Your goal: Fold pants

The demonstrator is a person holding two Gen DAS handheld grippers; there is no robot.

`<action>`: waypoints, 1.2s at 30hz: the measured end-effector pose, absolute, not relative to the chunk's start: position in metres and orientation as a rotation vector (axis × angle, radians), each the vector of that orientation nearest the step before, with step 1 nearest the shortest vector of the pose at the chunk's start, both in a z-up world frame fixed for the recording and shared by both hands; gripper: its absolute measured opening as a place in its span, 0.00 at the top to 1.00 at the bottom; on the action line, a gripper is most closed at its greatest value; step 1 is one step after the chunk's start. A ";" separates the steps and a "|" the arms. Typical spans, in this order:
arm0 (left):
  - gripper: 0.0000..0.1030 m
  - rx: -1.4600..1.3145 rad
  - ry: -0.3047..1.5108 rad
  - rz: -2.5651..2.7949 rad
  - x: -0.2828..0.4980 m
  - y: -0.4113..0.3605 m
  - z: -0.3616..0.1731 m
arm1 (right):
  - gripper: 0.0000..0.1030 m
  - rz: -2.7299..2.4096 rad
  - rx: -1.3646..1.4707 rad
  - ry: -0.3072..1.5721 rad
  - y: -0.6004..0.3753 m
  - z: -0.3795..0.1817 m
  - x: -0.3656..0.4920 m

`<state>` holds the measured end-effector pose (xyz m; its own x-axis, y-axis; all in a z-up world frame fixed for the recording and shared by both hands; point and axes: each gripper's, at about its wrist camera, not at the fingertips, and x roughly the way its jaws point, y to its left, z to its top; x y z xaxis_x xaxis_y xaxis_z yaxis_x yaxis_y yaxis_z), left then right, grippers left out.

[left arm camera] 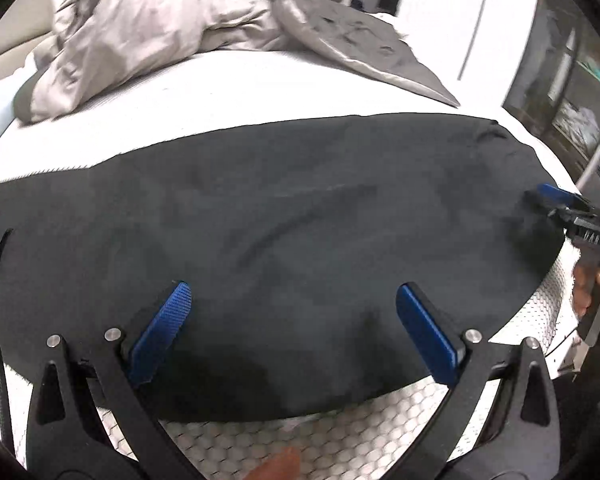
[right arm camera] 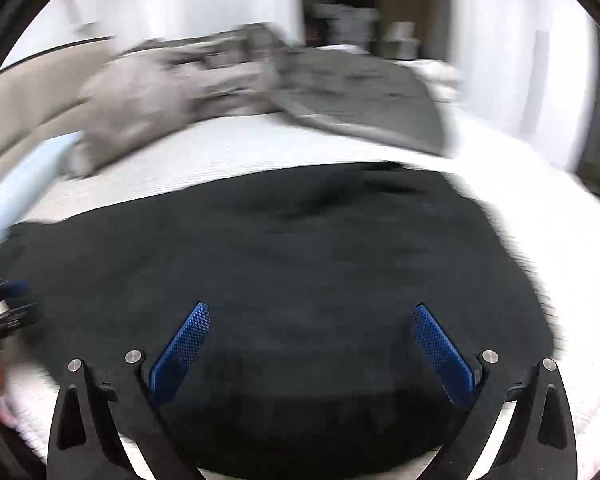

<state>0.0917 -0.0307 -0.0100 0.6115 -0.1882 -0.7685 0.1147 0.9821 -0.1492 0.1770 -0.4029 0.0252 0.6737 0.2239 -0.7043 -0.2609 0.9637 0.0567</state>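
white mattress [left arm camera: 260, 80] under flat black fabric pants [left arm camera: 280, 220].
left gripper [left arm camera: 292, 296] and right gripper [right arm camera: 312, 316] hover over them, fingers spread apart.

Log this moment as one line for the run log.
pants: flat on bed | left gripper: open, above pants | right gripper: open, above pants | grasp: none

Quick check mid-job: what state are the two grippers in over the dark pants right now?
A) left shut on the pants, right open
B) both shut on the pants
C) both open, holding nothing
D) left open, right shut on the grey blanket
C: the left gripper and right gripper each show their blue fingers spread wide above the dark pants, with no cloth pinched between them.
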 end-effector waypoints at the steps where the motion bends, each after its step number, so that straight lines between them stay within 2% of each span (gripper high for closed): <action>1: 0.01 -0.074 0.910 -0.177 0.096 -0.035 -0.012 | 0.00 0.331 -0.072 0.809 -0.384 0.022 0.179; 4: 0.01 -0.046 0.995 -0.150 0.110 -0.039 -0.029 | 0.00 0.440 -0.220 0.888 -0.335 0.003 0.186; 7: 0.01 -0.064 1.018 -0.131 0.110 -0.032 -0.036 | 0.00 0.350 -0.347 0.924 -0.332 -0.014 0.194; 13: 0.01 -0.088 1.014 -0.036 0.105 -0.004 -0.030 | 0.04 0.081 -0.108 0.915 -0.432 0.002 0.201; 17: 0.01 -0.150 0.975 -0.020 0.101 0.014 -0.021 | 0.02 0.012 -0.385 0.845 -0.390 -0.001 0.186; 22: 0.01 -0.103 0.950 -0.038 0.110 0.014 -0.010 | 0.01 0.231 -0.269 0.856 -0.355 0.006 0.177; 28: 0.01 -0.012 1.040 -0.028 0.127 0.006 -0.035 | 0.01 0.431 -0.411 0.871 -0.291 -0.008 0.173; 31: 0.01 -0.043 1.046 -0.031 0.130 0.015 -0.040 | 0.01 0.312 -0.406 0.890 -0.320 -0.015 0.190; 34: 0.01 -0.068 1.046 -0.005 0.131 0.023 -0.041 | 0.01 -0.038 -0.419 0.896 -0.376 -0.025 0.224; 36: 0.01 -0.067 1.047 0.000 0.131 0.024 -0.043 | 0.01 -0.117 -0.321 0.916 -0.408 -0.026 0.232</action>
